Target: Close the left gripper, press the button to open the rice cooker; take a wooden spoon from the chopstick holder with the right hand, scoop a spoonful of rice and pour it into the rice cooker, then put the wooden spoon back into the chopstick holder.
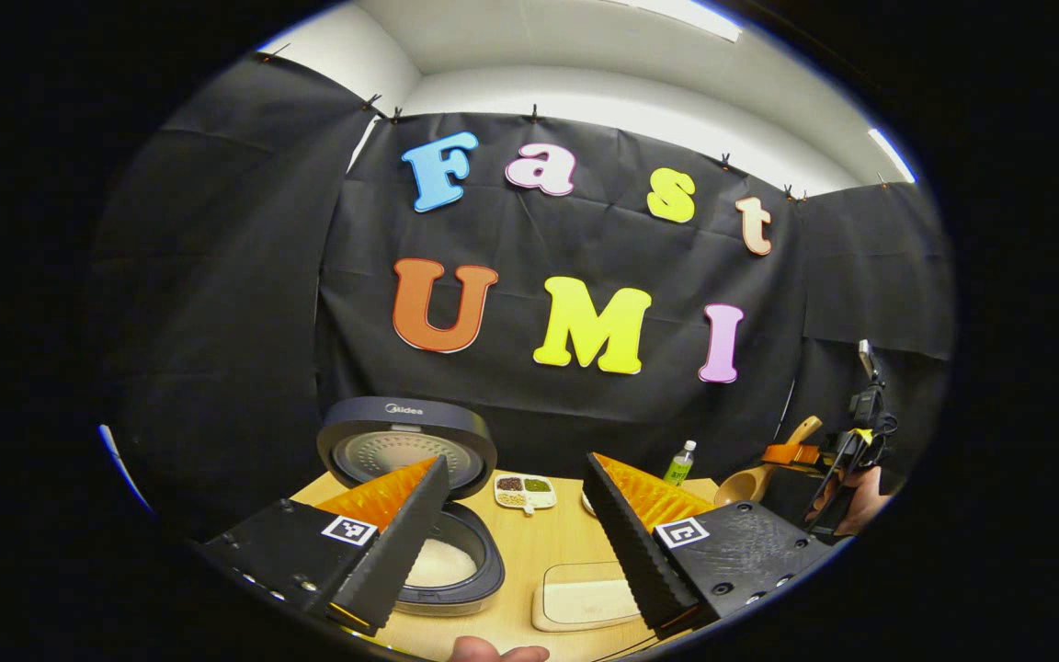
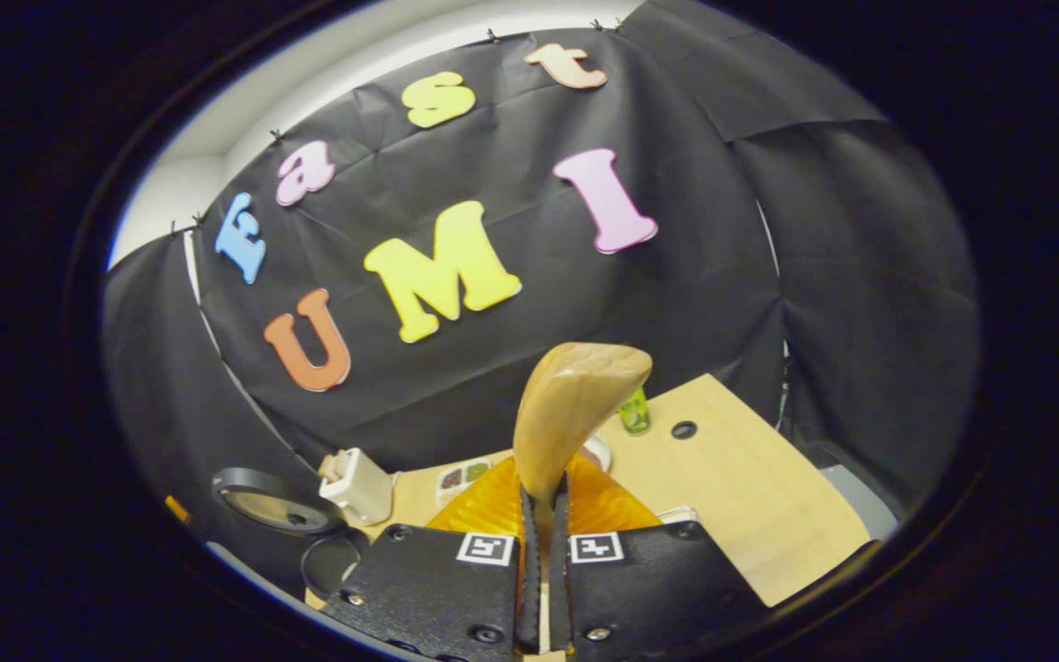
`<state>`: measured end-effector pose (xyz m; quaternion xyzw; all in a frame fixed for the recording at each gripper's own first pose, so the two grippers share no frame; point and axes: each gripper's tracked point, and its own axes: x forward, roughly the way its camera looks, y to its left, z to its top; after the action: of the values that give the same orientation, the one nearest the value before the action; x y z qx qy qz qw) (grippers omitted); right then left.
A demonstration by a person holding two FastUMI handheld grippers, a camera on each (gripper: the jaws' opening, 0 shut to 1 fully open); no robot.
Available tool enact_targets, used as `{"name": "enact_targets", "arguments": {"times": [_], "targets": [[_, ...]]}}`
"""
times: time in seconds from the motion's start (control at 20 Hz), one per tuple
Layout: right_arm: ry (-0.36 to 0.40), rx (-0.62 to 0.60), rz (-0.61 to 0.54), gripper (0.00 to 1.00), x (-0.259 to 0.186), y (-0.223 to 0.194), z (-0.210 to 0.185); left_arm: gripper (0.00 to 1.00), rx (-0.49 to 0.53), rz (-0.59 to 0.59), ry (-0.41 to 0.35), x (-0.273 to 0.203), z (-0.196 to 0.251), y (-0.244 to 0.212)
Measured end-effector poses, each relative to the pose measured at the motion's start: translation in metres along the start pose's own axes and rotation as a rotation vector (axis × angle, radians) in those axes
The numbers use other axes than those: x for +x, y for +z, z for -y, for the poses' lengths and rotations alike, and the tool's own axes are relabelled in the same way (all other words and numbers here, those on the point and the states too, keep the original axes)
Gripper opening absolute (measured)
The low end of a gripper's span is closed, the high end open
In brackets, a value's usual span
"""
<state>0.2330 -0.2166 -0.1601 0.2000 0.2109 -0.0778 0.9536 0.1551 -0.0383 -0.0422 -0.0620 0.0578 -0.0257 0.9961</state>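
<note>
Right hand-held gripper (image 2: pixel 540 501) grips wooden spoon (image 2: pixel 575 405) above table (image 2: pixel 750 496)

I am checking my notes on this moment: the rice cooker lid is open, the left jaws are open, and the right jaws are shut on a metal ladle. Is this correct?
Not quite: the right gripper holds a wooden spoon, not a metal ladle, as the right gripper view shows. The rest stands: in the left gripper view the rice cooker has its lid up, and the left gripper has its jaws apart.
</note>
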Motion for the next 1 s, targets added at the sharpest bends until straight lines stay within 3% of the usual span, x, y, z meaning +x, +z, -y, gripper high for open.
{"name": "enact_targets", "arguments": {"times": [0.15,0.35,0.8,1.0], "targets": [[-0.067,-0.031,-0.034,0.09,0.029,-0.014,0.053,0.95,0.023,-0.021,-0.005,0.013,0.011,-0.008],[-0.097,-0.035,-0.091,0.09,0.064,-0.051,0.092,0.95,0.028,-0.057,-0.008,0.024,0.022,-0.016],[-0.066,-0.096,-0.148,0.10,0.111,-0.112,0.113,0.95,0.062,-0.115,0.009,0.041,0.031,-0.026],[-0.079,-0.056,-0.167,0.13,0.119,-0.132,0.126,0.95,0.064,-0.113,0.023,0.046,0.031,-0.025]]}}
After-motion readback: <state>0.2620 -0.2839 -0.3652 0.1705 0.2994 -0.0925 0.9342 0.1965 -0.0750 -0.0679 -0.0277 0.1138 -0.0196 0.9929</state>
